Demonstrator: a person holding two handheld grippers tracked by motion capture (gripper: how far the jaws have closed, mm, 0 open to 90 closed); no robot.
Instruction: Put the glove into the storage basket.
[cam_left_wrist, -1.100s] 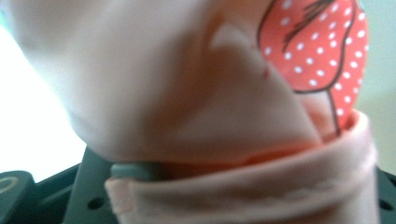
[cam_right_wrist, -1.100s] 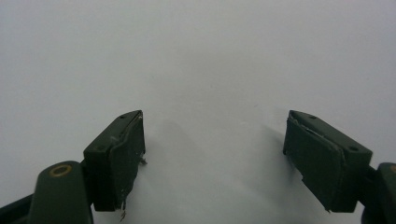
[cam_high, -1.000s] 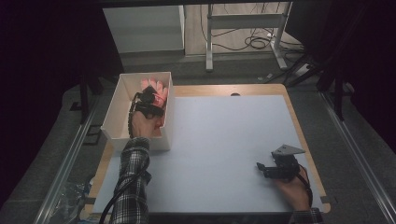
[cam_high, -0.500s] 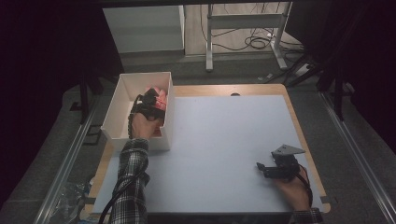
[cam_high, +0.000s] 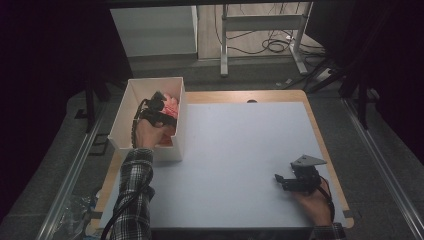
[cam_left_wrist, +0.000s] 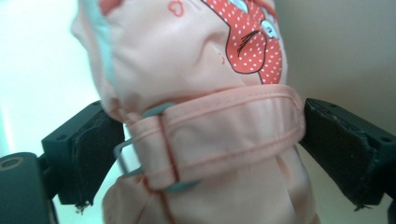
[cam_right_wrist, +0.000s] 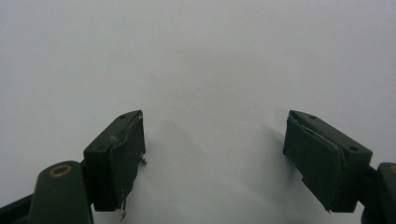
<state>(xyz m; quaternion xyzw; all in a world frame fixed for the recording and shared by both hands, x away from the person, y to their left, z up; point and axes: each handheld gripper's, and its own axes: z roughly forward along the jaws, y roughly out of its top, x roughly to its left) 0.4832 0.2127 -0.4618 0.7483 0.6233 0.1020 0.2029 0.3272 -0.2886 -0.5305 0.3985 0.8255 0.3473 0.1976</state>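
Note:
A pale pink child's mitten with a red dotted patch and a wrist strap lies in a white open box at the table's left. In the high view the mitten shows just beyond my left gripper, which reaches into the box. My left gripper has just been opening its jaws. They now stand wide on either side of the strap without squeezing it. My right gripper rests low over the white table top at the near right. In its own view the right gripper is open with nothing between its jaws.
The white board covers most of the wooden table. The box walls close in around my left hand. Dark floor, metal rails and a desk frame with cables lie beyond the table's far edge.
My left gripper has opened around the mitten and drawn back slightly toward the near side of the box. The right gripper has stayed where it was.

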